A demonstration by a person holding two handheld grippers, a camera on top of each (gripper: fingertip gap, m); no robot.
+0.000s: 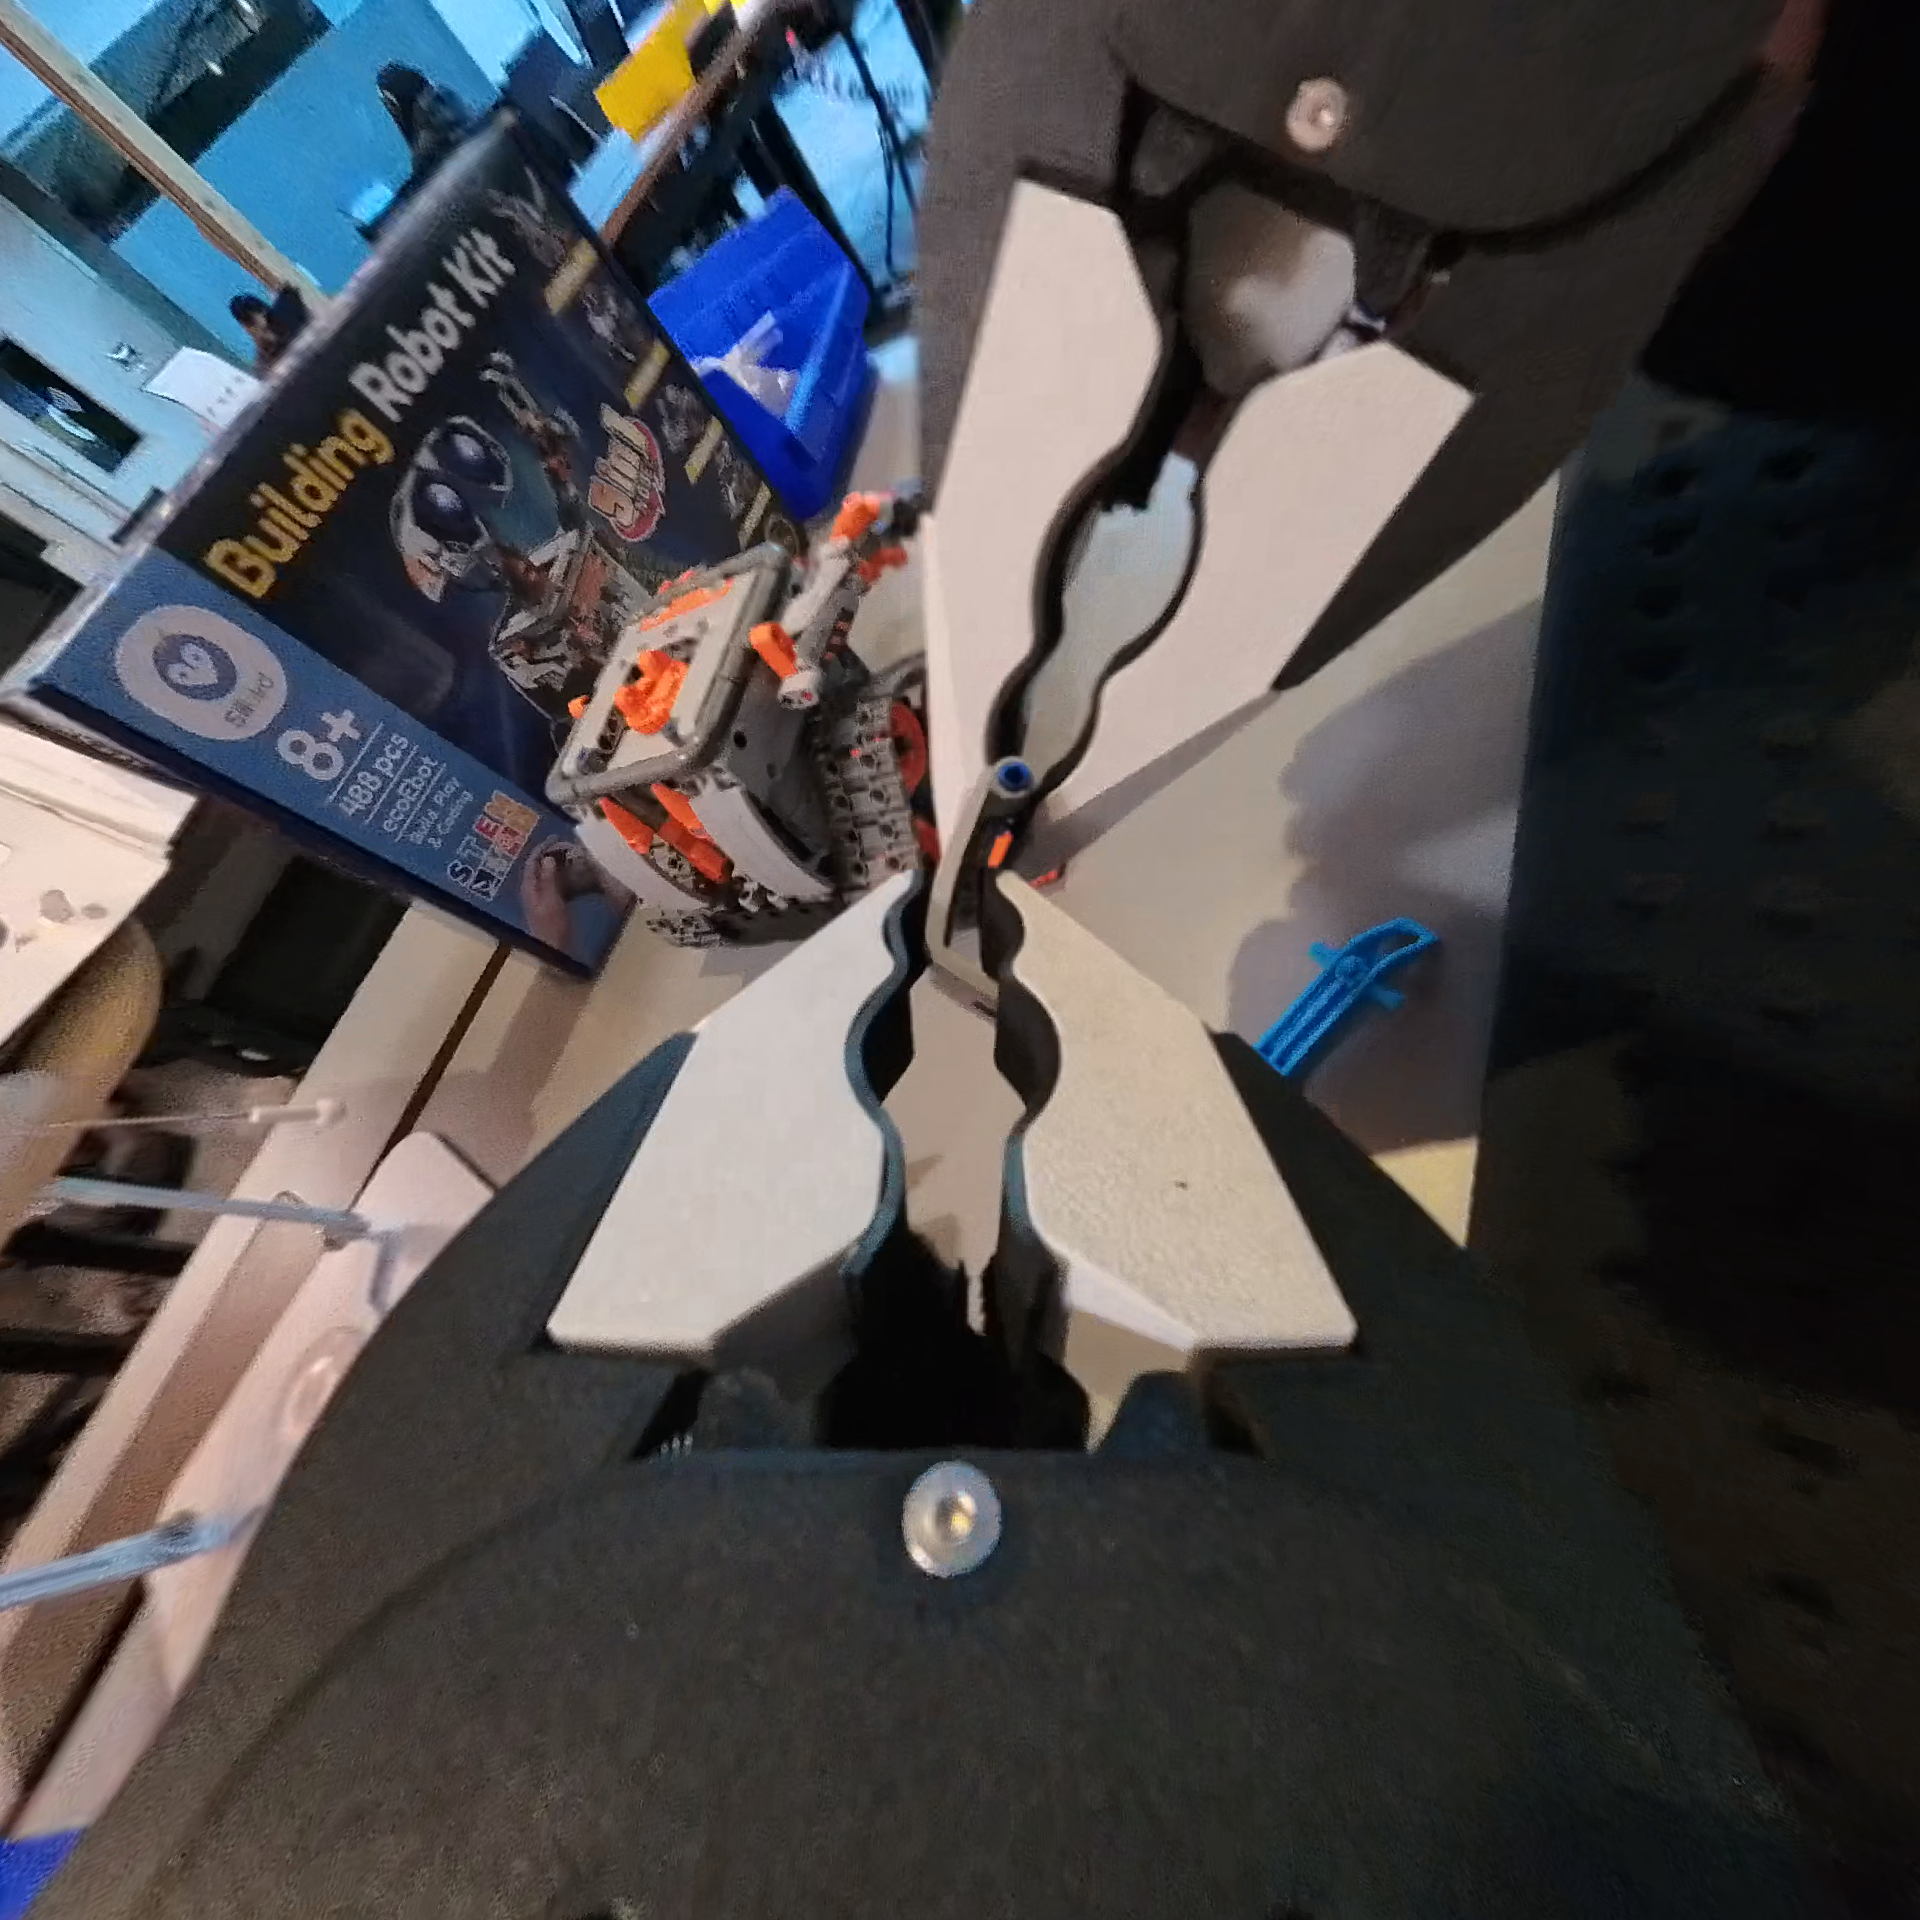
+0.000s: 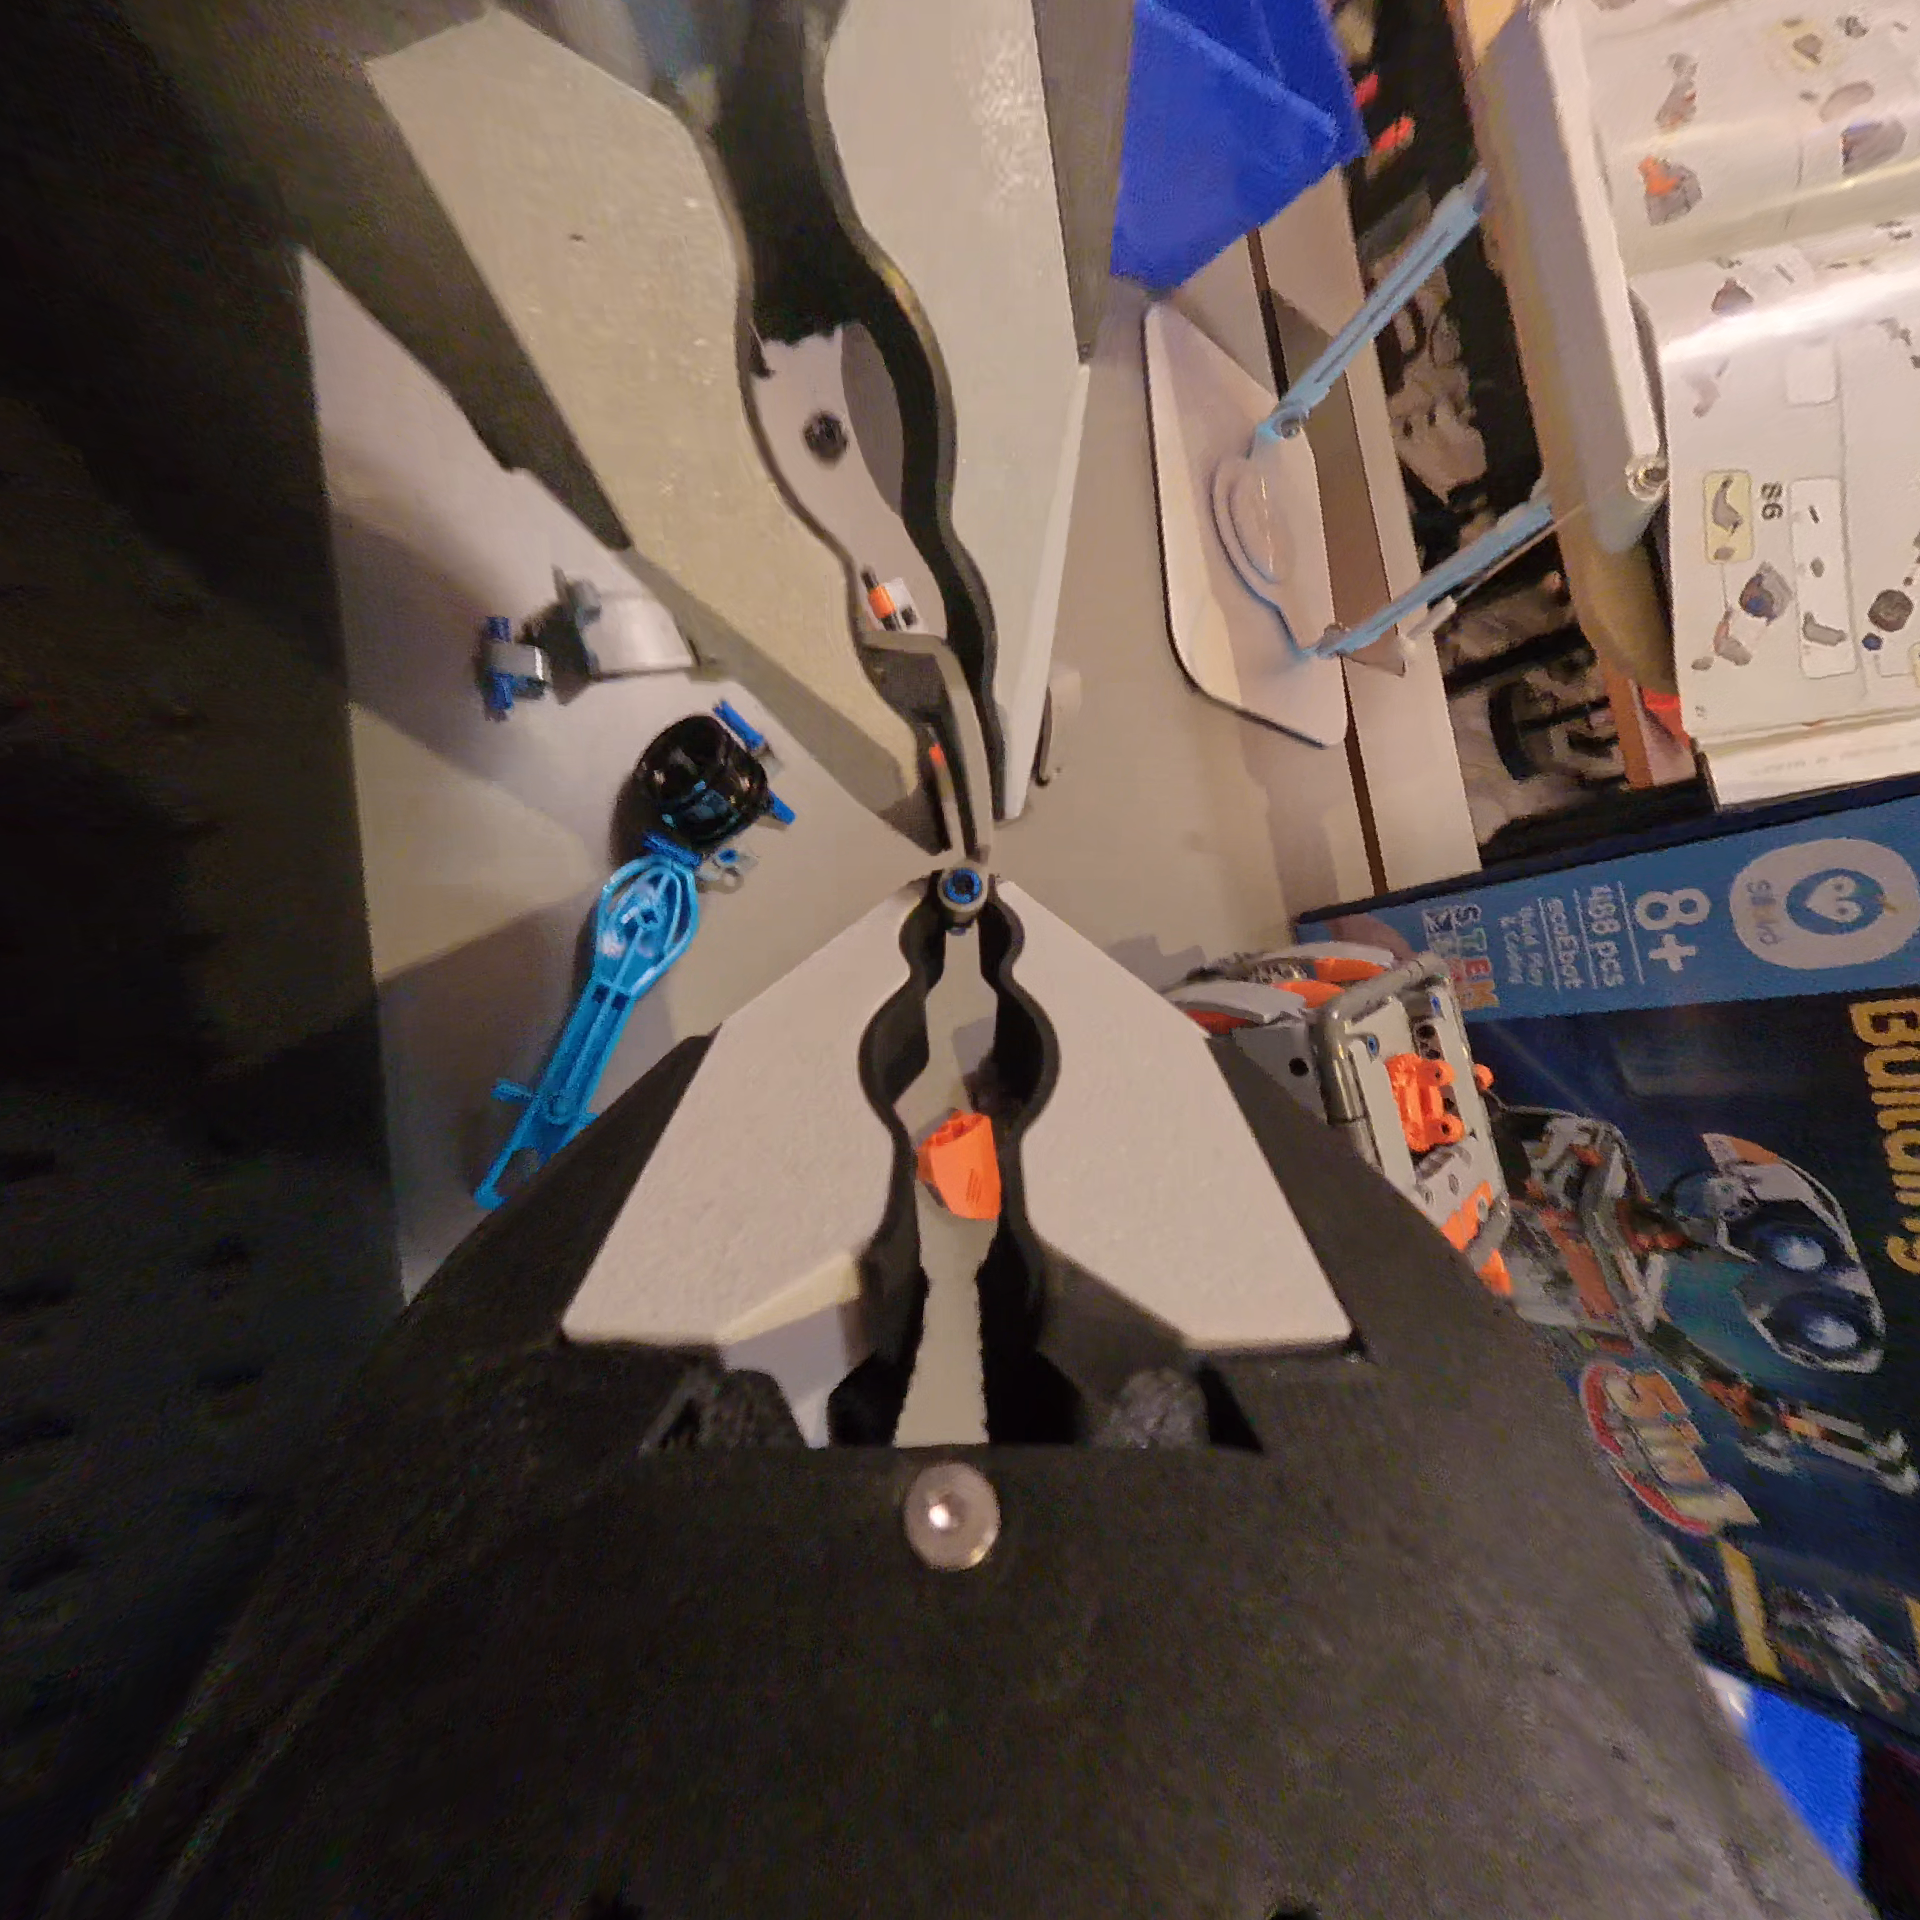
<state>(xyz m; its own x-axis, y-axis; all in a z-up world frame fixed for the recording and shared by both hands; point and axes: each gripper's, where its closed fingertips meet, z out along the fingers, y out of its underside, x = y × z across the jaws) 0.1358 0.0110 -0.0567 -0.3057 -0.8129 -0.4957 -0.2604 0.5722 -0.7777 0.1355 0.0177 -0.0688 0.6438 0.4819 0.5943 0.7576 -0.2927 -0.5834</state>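
My two grippers meet tip to tip above the white table (image 1: 1403,665). My left gripper (image 1: 956,914) is shut on a thin curved grey building piece (image 1: 966,862) with a small orange pin. My right gripper (image 2: 961,899) is shut on a grey beam (image 2: 951,1340) that bears an orange part (image 2: 961,1158) and a blue pin (image 2: 961,886) at its tip. The blue pin touches the end of the curved grey piece (image 2: 951,748). In the left wrist view the right gripper (image 1: 1013,795) comes in from above; in the right wrist view the left gripper (image 2: 961,821) does.
A grey and orange tracked robot model (image 1: 748,748) stands by a dark blue kit box (image 1: 416,499). A blue bin (image 1: 790,343) sits behind. A blue lattice part (image 2: 613,997), a black wheel part (image 2: 701,779) and a small grey part (image 2: 582,644) lie on the table. A booklet stand (image 2: 1766,364) is at its edge. Only a small space, under 4 cm, lies between the two pairs of fingers.
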